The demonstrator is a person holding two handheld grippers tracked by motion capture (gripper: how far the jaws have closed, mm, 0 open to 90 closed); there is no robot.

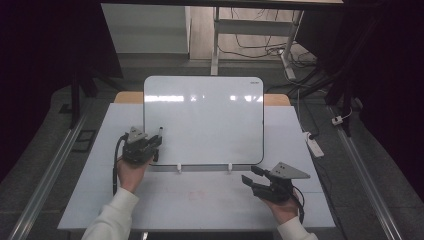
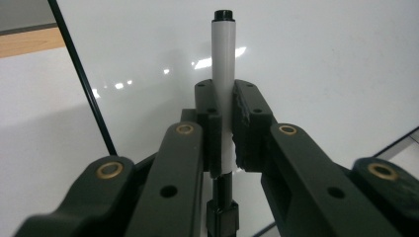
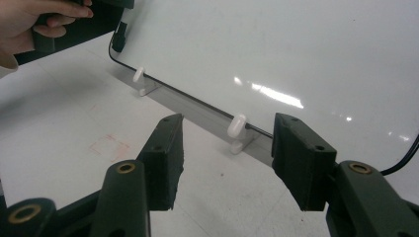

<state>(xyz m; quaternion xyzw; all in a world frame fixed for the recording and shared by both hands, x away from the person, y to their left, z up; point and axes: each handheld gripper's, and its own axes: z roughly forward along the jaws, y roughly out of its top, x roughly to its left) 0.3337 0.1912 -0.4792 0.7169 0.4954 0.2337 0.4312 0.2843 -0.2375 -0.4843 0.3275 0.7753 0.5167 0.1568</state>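
My left tongs (image 2: 225, 133) clench the marker (image 2: 223, 74) at the whiteboard's (image 1: 210, 120) lower left edge, my right tongs (image 3: 227, 158) gape empty at lower right, and the board is unmarked, so writing remains.

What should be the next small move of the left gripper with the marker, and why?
Probably bring the marker tip onto the whiteboard to begin writing. The left gripper is shut on the marker at the board's lower left corner, and the board face looks blank. The right gripper is open with nothing between its jaws.
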